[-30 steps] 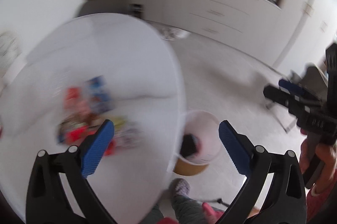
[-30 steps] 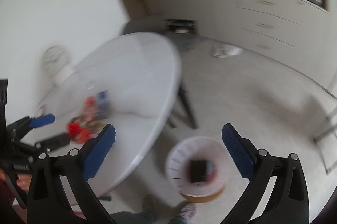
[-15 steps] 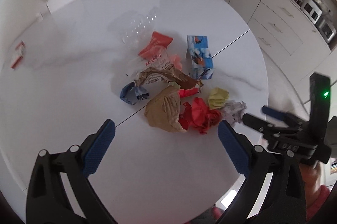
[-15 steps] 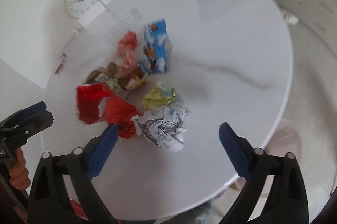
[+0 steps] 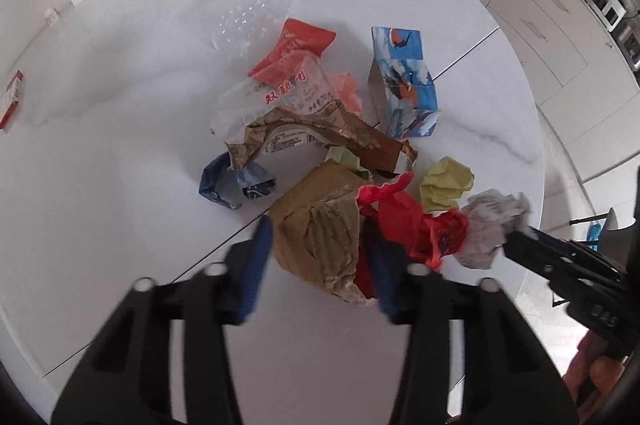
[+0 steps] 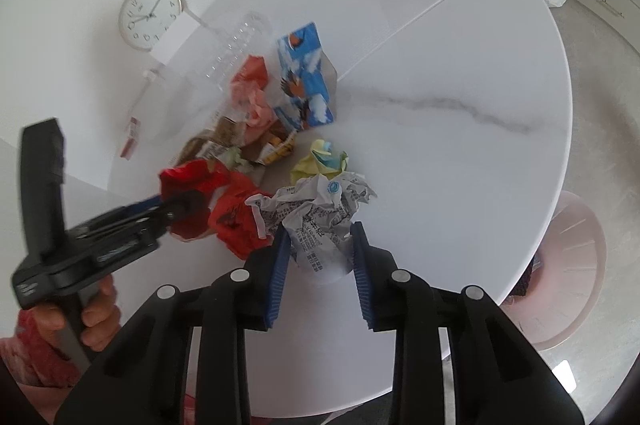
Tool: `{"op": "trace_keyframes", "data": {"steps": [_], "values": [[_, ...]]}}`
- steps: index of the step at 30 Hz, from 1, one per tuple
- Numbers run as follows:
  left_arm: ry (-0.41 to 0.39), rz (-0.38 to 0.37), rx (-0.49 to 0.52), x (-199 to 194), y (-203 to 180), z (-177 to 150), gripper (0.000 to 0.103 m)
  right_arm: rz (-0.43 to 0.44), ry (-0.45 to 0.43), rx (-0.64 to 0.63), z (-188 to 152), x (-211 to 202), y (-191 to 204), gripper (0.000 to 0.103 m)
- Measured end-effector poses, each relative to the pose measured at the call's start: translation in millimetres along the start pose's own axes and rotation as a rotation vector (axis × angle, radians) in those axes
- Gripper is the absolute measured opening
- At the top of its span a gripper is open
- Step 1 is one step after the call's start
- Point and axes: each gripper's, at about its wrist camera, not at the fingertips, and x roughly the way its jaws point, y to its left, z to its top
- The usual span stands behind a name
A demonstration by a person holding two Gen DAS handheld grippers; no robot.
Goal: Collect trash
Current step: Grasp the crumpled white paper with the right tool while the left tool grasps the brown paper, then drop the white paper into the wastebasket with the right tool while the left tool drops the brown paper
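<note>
- Grab step: left gripper [image 5: 318, 257] jaws closing around brown paper wad [image 5: 320, 237] on the table [image 5: 120, 185].
- Right gripper [image 6: 318, 257] closing, pinching printed paper ball [image 6: 316, 213].
- Next: lift both, carry to pink bin [image 6: 568, 265] (beside the table).

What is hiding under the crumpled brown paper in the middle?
Red plastic pokes out from beneath the brown paper on its right side, and a green scrap shows at its top edge. Whatever lies flat below the paper stays covered, so it cannot be seen.
</note>
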Motion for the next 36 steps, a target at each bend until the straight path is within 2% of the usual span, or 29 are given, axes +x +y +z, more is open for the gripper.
{"op": "trace_keyframes", "data": {"steps": [7,11,14,17,20,23,27,32,36], "values": [[-0.010,0.017,-0.012,-3.3,14.1,1.3,0.013,0.035,-0.049,0.010,1.7,-27.5,5.1,0.031],[-0.015,0.008,-0.023,-6.6,19.3,0.8,0.011,0.021,-0.089,0.012,3.7,-42.3,2.4,0.031],[-0.032,0.002,-0.016,-18.3,20.1,-3.2,0.010,-0.018,-0.140,0.032,2.9,-66.2,-12.3,0.031],[-0.057,-0.007,-0.004,-31.7,18.8,-4.7,0.010,-0.101,-0.176,0.076,-4.0,-88.2,-42.0,0.031],[-0.085,-0.014,0.007,-49.4,14.6,-5.9,0.010,-0.192,-0.161,0.172,-19.5,-94.1,-93.1,0.031],[-0.106,-0.018,0.018,-63.5,10.4,-7.0,0.010,-0.265,-0.101,0.247,-35.3,-77.4,-142.5,0.031],[-0.122,-0.022,0.045,-79.0,-0.8,-9.3,0.010,-0.307,0.016,0.366,-58.3,-20.4,-216.2,0.031],[-0.136,-0.032,0.111,-98.3,-28.1,-16.1,0.010,-0.323,0.107,0.441,-74.9,39.6,-262.4,0.033],[-0.144,-0.065,0.179,-107.5,-64.9,-19.3,0.010,-0.315,0.117,0.488,-81.9,52.9,-275.3,0.051]]}}
